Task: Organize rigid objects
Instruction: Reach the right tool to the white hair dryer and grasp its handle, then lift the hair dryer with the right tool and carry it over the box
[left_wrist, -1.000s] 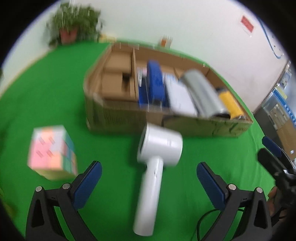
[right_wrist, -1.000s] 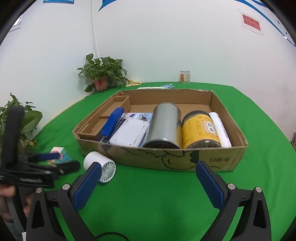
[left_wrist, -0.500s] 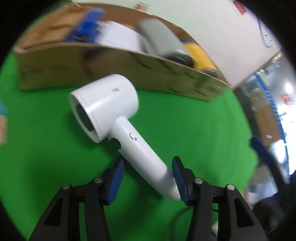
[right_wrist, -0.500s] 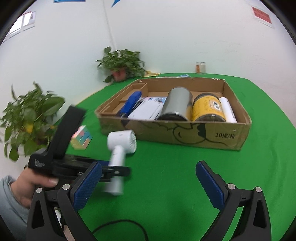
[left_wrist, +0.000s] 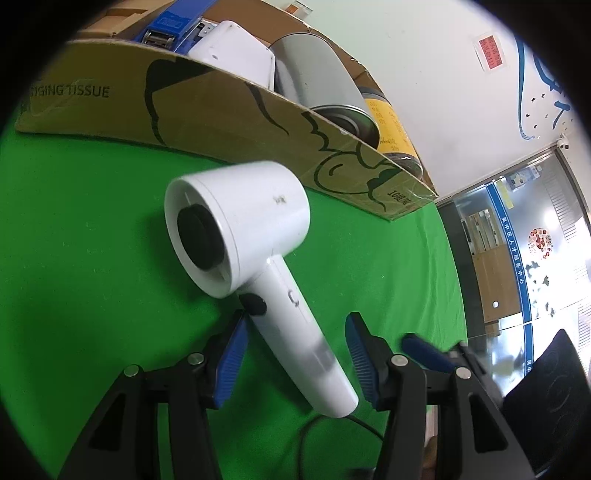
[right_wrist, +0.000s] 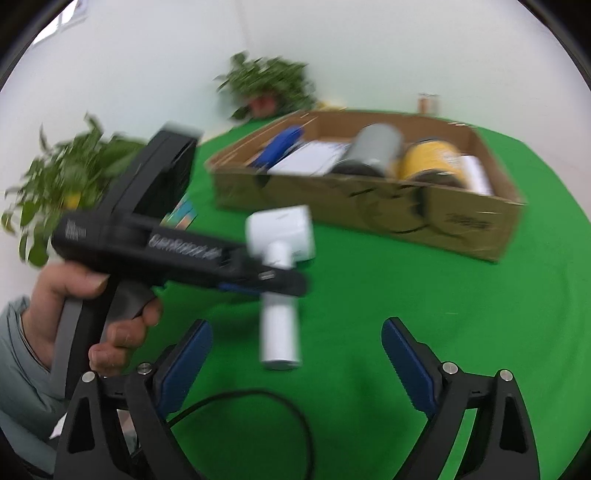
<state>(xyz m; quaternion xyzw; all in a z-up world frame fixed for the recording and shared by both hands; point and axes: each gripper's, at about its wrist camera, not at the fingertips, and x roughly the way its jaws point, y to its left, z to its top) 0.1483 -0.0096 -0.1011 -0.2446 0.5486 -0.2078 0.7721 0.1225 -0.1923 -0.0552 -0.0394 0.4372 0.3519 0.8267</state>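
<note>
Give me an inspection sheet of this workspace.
Surface: green cloth.
Job's things: white hair dryer lies outside the cardboard box; the box holds a metal can, yellow jar and blue stapler.
Clutter: coloured cube, partly hidden.
Tools: left tool straddles the dryer handle, jaws just closing, gap at one pad; right tool open, jaws just closing, nothing between.
Cables: black cable by the handle end.
Surroundings: potted plants.
</note>
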